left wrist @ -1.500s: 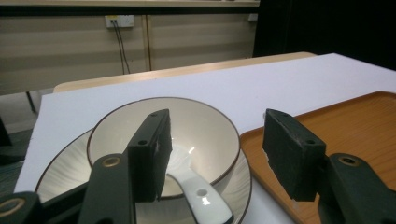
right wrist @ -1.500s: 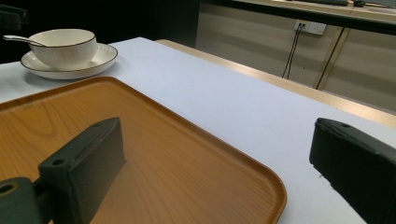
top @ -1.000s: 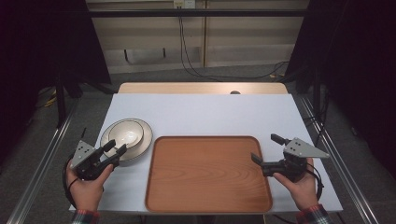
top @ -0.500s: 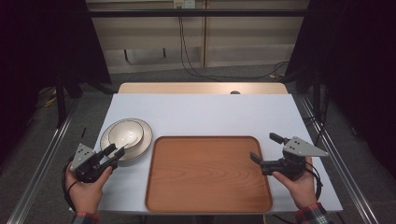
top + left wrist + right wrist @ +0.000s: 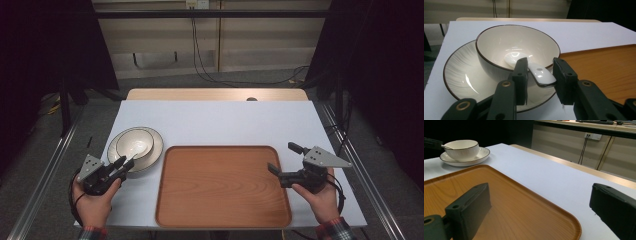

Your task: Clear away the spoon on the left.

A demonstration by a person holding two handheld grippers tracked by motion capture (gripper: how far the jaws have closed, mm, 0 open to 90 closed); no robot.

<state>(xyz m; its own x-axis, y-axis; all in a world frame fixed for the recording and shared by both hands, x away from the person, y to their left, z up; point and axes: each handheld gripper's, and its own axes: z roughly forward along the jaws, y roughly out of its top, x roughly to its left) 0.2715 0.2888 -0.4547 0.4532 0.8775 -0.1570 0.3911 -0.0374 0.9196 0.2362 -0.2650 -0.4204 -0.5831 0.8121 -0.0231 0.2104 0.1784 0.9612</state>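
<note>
While both hands sit where they did a sec ago, my left gripper [image 5: 539, 80] has just been closing round the white ceramic spoon [image 5: 534, 71]; handle between jaws, left pad touching, right w/ a gap. Spoon rests in cream bowl [image 5: 499, 47] on ribbed plate [image 5: 459, 75]. Right gripper [image 5: 282, 161] open, over wooden tray [image 5: 220, 190] edge.

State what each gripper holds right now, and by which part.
Nothing is gripped yet. The left gripper has its jaws on either side of the spoon handle's end, just closing, with a gap on one side. The right gripper is open, holding nothing.
</note>
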